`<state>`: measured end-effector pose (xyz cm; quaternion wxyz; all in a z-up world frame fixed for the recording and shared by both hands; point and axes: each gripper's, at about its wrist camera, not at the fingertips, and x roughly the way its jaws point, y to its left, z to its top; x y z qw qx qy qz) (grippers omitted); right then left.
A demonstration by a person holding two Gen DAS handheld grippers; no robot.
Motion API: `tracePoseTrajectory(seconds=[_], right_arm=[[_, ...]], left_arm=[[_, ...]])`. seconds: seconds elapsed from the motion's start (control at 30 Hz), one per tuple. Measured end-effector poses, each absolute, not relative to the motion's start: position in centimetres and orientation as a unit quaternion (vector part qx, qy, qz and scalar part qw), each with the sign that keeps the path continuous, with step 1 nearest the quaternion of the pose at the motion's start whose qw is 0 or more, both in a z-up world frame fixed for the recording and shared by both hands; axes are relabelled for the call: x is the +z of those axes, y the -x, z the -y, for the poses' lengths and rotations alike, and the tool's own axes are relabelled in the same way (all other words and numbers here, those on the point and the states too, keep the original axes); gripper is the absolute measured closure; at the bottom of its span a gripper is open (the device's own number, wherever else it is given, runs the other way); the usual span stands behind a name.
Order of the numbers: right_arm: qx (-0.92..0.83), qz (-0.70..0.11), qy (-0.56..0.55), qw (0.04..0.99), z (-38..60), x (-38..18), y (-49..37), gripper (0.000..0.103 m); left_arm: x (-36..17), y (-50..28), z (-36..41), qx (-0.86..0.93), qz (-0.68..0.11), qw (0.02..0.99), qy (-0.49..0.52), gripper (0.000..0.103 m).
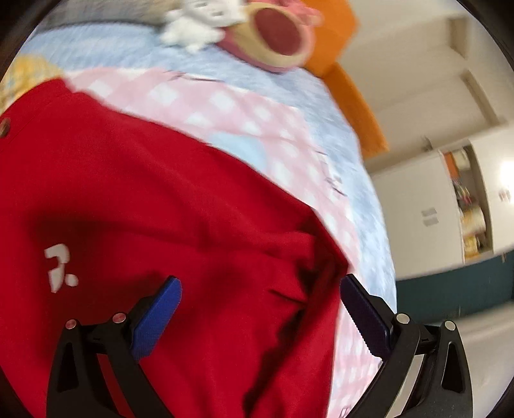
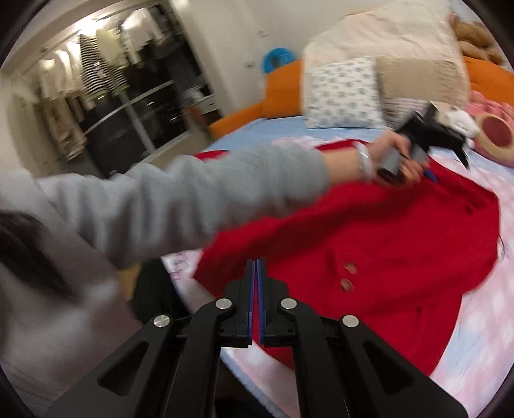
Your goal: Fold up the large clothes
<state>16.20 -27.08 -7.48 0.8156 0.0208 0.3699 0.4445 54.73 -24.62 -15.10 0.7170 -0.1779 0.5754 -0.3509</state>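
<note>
A large red garment [image 1: 154,199] with buttons and a small white mark lies spread on the bed. My left gripper [image 1: 260,281] hovers open just above it, with the garment's creased right edge between the blue pads [image 1: 157,318] and no pad pressing on it. In the right wrist view the same red garment [image 2: 385,244] covers the bed's middle. A hand holds the left gripper [image 2: 446,167] over its far part. My right gripper [image 2: 256,261] is shut near the garment's near left corner. Only a thin slit shows between its pads, and no cloth is seen pulled up.
The bed sheet [image 1: 257,109] is pink-checked and light blue. Plush toys [image 1: 250,29] and pillows [image 2: 343,93] lie at the orange headboard [image 2: 282,86]. A grey sleeve [image 2: 192,193] crosses the right wrist view. A dark wardrobe [image 2: 128,96] stands beyond the bed's edge.
</note>
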Motion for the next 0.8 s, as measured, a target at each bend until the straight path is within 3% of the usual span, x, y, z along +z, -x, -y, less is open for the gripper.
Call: tracePoseTrajectory(seconds=[0.1, 0.13, 0.17, 0.2, 0.33, 0.6, 0.63, 0.67, 0.8], right_arm=[[0.385, -0.383, -0.094, 0.835, 30.8, -10.4, -17.4, 0.093], [0.359, -0.384, -0.118, 0.843, 32.0, -11.5, -17.9, 0.077], [0.311, -0.385, -0.146, 0.856, 33.7, -12.8, -18.6, 0.047], [0.278, -0.388, -0.161, 0.864, 34.7, -13.8, -19.0, 0.039], [0.237, -0.386, -0.157, 0.878, 33.0, -16.6, -19.3, 0.039], [0.176, -0.382, 0.024, 0.907, 22.0, -19.4, -20.3, 0.041], [0.166, -0.391, 0.039, 0.904, 21.3, -20.3, -20.5, 0.049], [0.15, -0.402, 0.066, 0.901, 20.5, -21.4, -20.9, 0.063], [0.132, -0.41, 0.08, 0.899, 21.0, -22.5, -21.1, 0.079]], left_arm=[[-13.7, -52.2, 26.2, -0.374, -0.565, 0.725, 0.123, 0.003], [-13.6, -51.6, 27.6, -0.369, -0.568, 0.73, 0.092, 0.003], [-13.7, -51.0, 28.0, -0.365, -0.572, 0.73, 0.079, 0.003], [-14.0, -50.9, 29.1, -0.359, -0.58, 0.728, 0.065, 0.003], [-15.7, -50.5, 31.1, -0.341, -0.598, 0.724, 0.046, 0.003], [-18.6, -51.0, 33.0, -0.311, -0.619, 0.72, 0.045, 0.004], [-18.8, -51.1, 32.7, -0.307, -0.621, 0.72, 0.054, 0.004], [-18.9, -51.1, 32.3, -0.301, -0.623, 0.72, 0.061, 0.011], [-19.1, -51.8, 30.9, -0.283, -0.631, 0.718, 0.08, 0.062]])
